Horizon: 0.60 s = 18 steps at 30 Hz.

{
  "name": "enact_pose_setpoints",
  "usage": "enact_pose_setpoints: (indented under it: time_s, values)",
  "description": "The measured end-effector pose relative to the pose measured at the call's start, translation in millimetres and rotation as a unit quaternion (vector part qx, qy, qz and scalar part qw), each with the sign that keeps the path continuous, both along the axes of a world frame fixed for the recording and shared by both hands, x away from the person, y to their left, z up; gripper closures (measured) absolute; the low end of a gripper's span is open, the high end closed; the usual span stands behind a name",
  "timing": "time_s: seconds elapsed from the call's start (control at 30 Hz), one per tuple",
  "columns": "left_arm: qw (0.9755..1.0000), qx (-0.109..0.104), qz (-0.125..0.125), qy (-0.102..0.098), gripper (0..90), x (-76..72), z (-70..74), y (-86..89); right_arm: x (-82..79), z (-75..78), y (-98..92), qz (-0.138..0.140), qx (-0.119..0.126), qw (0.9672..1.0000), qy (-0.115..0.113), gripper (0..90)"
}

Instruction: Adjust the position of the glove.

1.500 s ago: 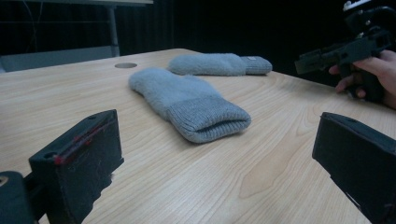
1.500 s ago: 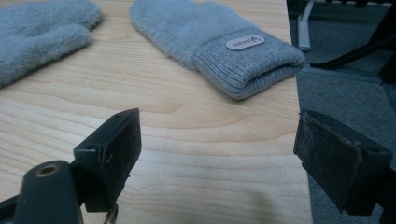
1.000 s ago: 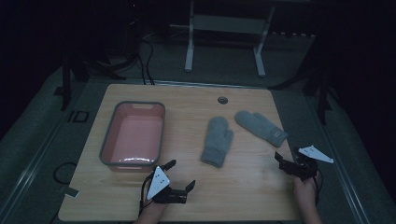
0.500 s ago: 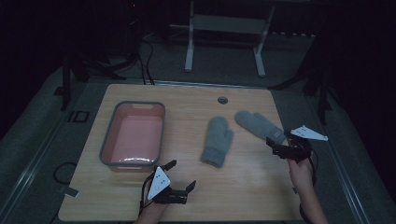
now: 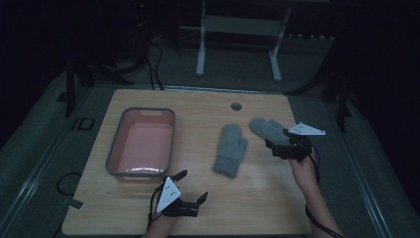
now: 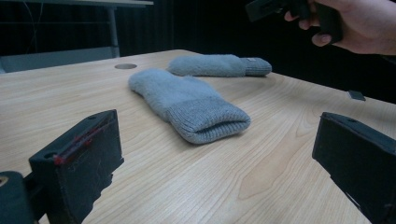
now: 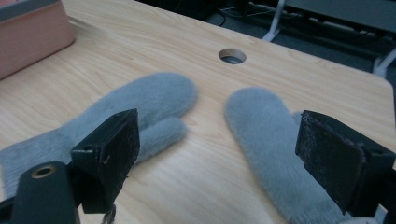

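Two grey mittens lie on the wooden table (image 5: 198,114). One mitten (image 5: 231,150) lies at the centre with its cuff toward me; the other mitten (image 5: 265,129) lies to its right. My right gripper (image 5: 277,140) hovers open over the right mitten's cuff end, and the right gripper view has that mitten (image 7: 266,135) between its spread jaws and the centre mitten (image 7: 140,107) to the left. My left gripper (image 5: 192,185) stands open near the front edge, holding nothing. In the left gripper view the centre mitten's cuff (image 6: 205,119) faces it.
A pink tub (image 5: 141,144) with a grey rim stands at the left of the table. A round cable hole (image 5: 236,106) sits near the far edge. A metal stand (image 5: 237,39) and cables lie on the floor beyond. The person's right hand (image 6: 359,23) shows at upper right of the left gripper view.
My right gripper has moved from the front right corner forward and left, up to the right mitten. The left gripper and both mittens have stayed put.
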<state>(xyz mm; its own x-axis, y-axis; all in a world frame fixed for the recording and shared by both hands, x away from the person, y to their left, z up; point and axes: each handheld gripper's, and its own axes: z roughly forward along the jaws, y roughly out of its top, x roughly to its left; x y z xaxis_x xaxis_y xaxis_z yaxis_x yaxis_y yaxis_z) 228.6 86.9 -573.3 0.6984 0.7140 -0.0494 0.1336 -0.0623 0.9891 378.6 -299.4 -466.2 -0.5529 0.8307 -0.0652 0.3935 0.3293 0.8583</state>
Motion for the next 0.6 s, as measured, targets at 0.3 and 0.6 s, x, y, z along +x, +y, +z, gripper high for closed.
enact_pose_setpoints:
  time_s: [0.3,0.6]
  values:
    - [1.0,-0.001,-0.001,0.002,1.8,0.3,0.0,0.2,16.8,-4.9,23.8,0.062,0.011,0.9978,0.02,13.7]
    - [1.0,-0.002,-0.003,0.002,1.8,0.2,0.0,0.1,37.1,-17.3,55.9,0.09,0.009,0.9952,0.036,12.4]
